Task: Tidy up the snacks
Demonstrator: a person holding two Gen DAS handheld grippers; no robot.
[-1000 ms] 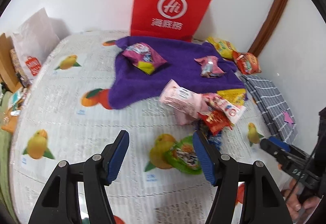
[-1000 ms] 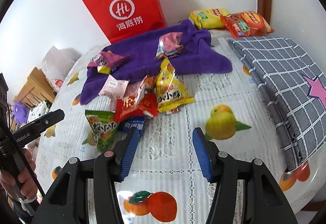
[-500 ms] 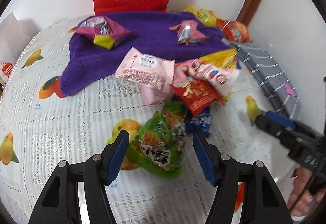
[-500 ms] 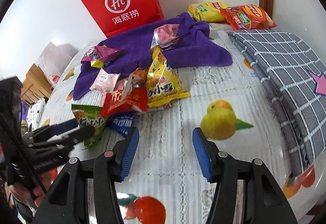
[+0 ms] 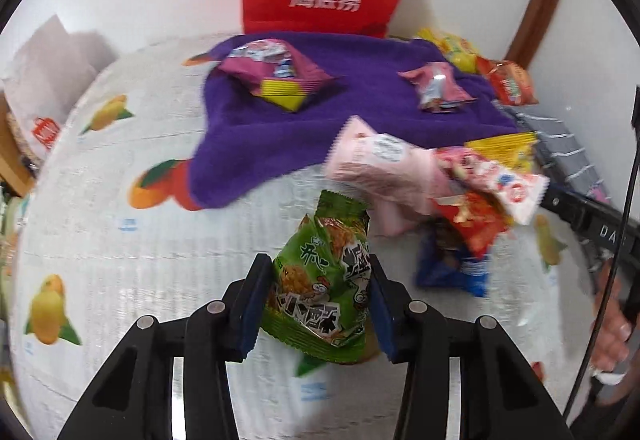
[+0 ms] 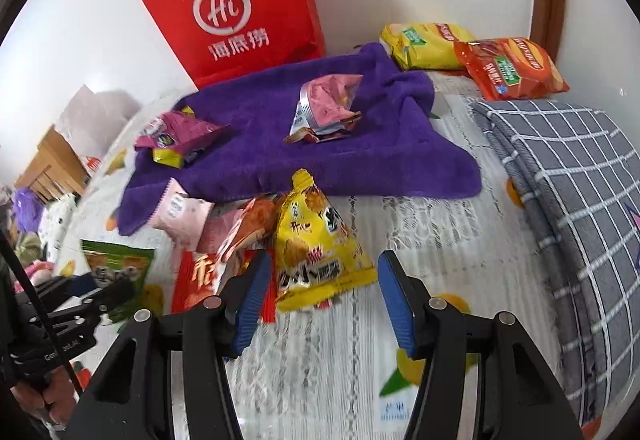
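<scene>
Left gripper [image 5: 318,298] jaws, just closing, pinch the green snack bag [image 5: 326,280] (right gripper [image 6: 320,298] jaws gape).

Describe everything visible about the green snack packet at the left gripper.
The green snack packet is a small glossy foil pouch with crimped, serrated ends, printed with bold black-and-white characters and a picture of golden snack pieces. It stands tilted and crumpled between the blue pads of the left gripper, whose jaws have just been closing and now press its sides. Its lower edge is at the fruit-print tablecloth. In the right wrist view it lies left of the snack pile.
</scene>
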